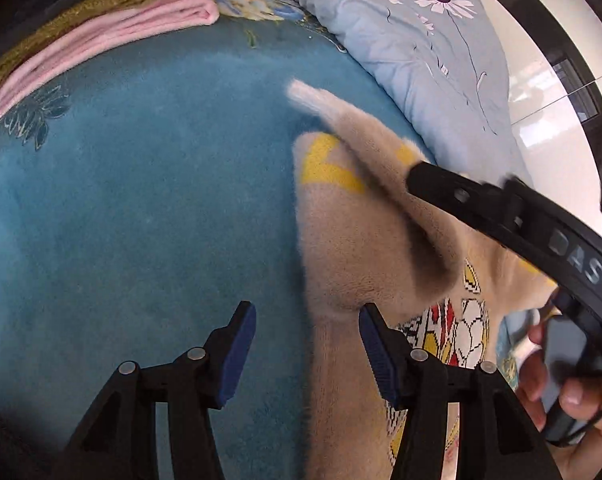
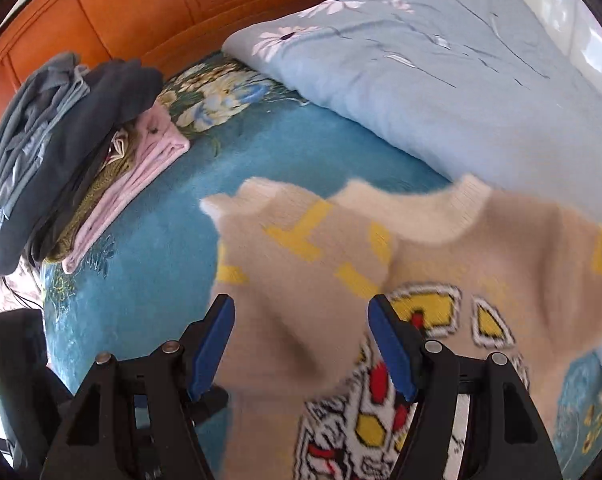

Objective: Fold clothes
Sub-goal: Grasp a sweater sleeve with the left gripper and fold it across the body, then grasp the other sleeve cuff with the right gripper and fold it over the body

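A beige fuzzy sweater [image 2: 441,264] with yellow marks and a red, white and yellow cartoon print lies on the blue bed cover [image 2: 149,264]. It also shows in the left wrist view [image 1: 365,240], with one sleeve folded across the body. My left gripper [image 1: 307,354] is open, low over the sweater's left edge. My right gripper [image 2: 301,344] is open above the sweater's front. In the left wrist view the right gripper's black body [image 1: 513,216] reaches over the sweater from the right.
A stack of folded clothes [image 2: 65,160], dark blue on top and pink below, sits at the left. A light blue flowered quilt [image 2: 441,80] lies at the back right. An orange headboard [image 2: 141,8] stands behind.
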